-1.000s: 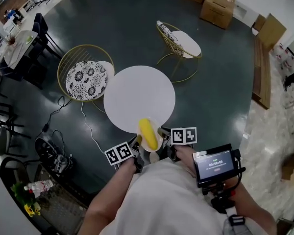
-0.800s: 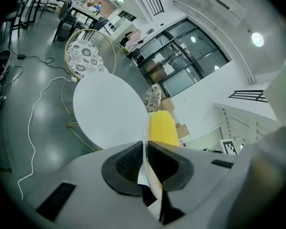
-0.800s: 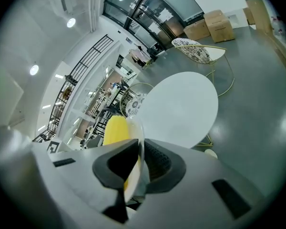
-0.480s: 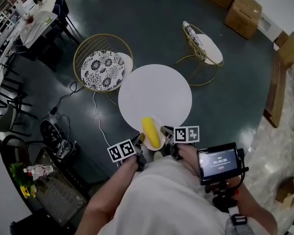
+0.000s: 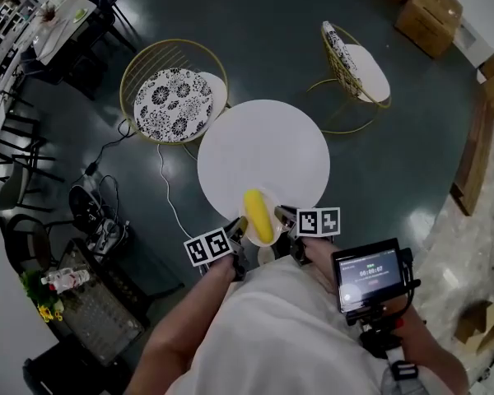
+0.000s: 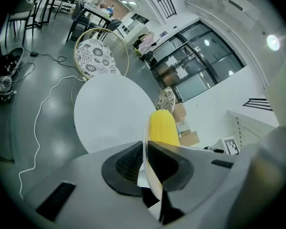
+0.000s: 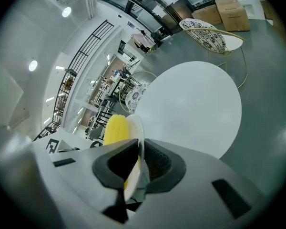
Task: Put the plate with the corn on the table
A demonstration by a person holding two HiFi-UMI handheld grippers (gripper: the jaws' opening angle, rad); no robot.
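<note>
both left tool (image 5: 239,232) and right tool (image 5: 284,219) clenched on plate (image 5: 272,231), corn (image 5: 258,216) lengthwise toward table (image 5: 263,146)

No brand or word was legible anywhere. Small screen (image 5: 369,275), lower right of head view, showed one line of timer-style digits, too small to read for certain. Left marker cube (image 5: 209,248) and right marker cube (image 5: 319,221) carried black-and-white square patterns, no letters.

Held close together ahead of the torso, the left claw (image 5: 235,231) clamps the plate (image 6: 154,183) rim at 9 o'clock, the right claw (image 5: 284,217) at 3 o'clock.
</note>
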